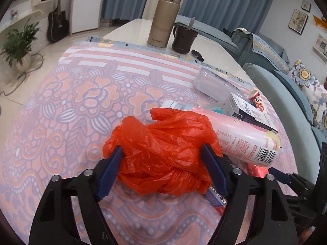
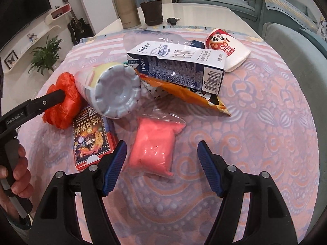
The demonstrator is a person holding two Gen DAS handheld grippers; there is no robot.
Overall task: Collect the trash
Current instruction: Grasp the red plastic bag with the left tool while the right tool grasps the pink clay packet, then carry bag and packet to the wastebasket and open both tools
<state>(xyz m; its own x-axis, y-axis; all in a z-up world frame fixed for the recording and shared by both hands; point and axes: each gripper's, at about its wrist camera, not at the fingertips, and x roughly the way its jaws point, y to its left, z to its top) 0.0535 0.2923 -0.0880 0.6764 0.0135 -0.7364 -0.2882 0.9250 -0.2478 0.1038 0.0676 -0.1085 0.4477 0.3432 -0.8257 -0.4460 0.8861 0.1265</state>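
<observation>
Pinching a crumpled red plastic bag in the left tongs, spread fairly wide and pressing a blue pad into each side of it, down on the flowered pink cloth covering the counter. Showing "GenRobot.AI" in pale letters along the black arm of those tongs in the right wrist view, with a hand wrapping the grip below. Holding the right tongs wide open and gripping nothing, just above a pink packet in clear wrap, lying between the tips and touching neither pad. Lying just right of the bag and touching it: a pink-and-white bottle on its side, carrying a barcode and blocks of small red print too fine for reading. Resting across the bottle: a blue-and-white carton bearing a barcode and Chinese lettering, sitting over an orange snack bag. Lying beside the bottle's base: a dark card pack with gold Chinese characters. Tipping over behind the carton: a paper cup printed with a panda and red Chinese characters. Standing at the far end of the counter: a tan flask with a small brand line near its foot, too blurred for reading, and a dark mug.
</observation>
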